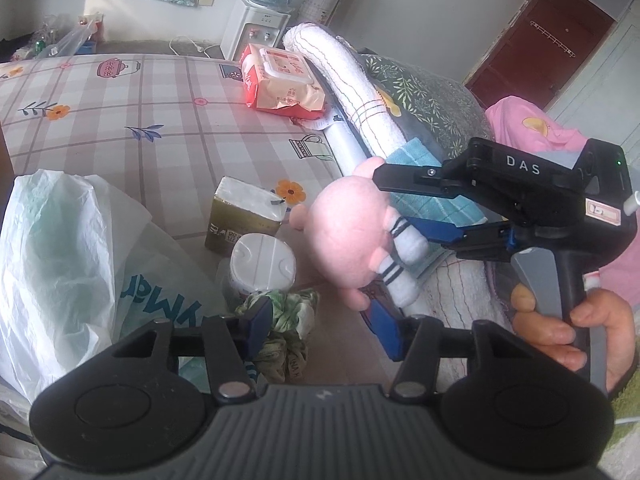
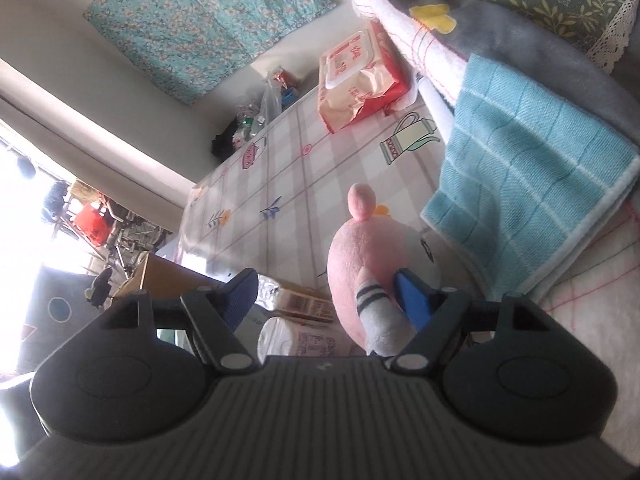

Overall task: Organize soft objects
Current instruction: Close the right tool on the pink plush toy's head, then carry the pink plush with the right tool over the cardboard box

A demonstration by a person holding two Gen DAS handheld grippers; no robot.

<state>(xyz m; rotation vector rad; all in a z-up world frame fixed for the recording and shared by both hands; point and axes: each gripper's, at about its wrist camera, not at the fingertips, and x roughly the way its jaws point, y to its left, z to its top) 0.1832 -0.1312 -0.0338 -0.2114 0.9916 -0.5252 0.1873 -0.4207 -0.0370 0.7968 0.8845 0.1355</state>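
A green-and-white fabric scrunchie (image 1: 286,320) lies on the checked tablecloth (image 1: 120,120), between the fingers of my left gripper (image 1: 322,324). The left pad touches the scrunchie; the right pad stands well clear, so the jaws are open. A pink plush toy (image 1: 348,232) with striped grey legs lies beside the folded towels. My right gripper (image 1: 396,200), held by a hand (image 1: 568,336), reaches it from the right. In the right wrist view the plush toy (image 2: 360,264) rests against the right finger (image 2: 412,292), and the left finger is far from it. The right gripper (image 2: 324,292) is open.
A folded blue cloth (image 2: 520,168), a rolled white towel (image 1: 340,76) and a leaf-print pillow (image 1: 432,96) are stacked at the right. A wet-wipes pack (image 1: 280,80), an olive tissue pack (image 1: 244,216) and a wrapped white roll (image 1: 262,260) are on the table. A plastic bag (image 1: 60,248) fills the near left.
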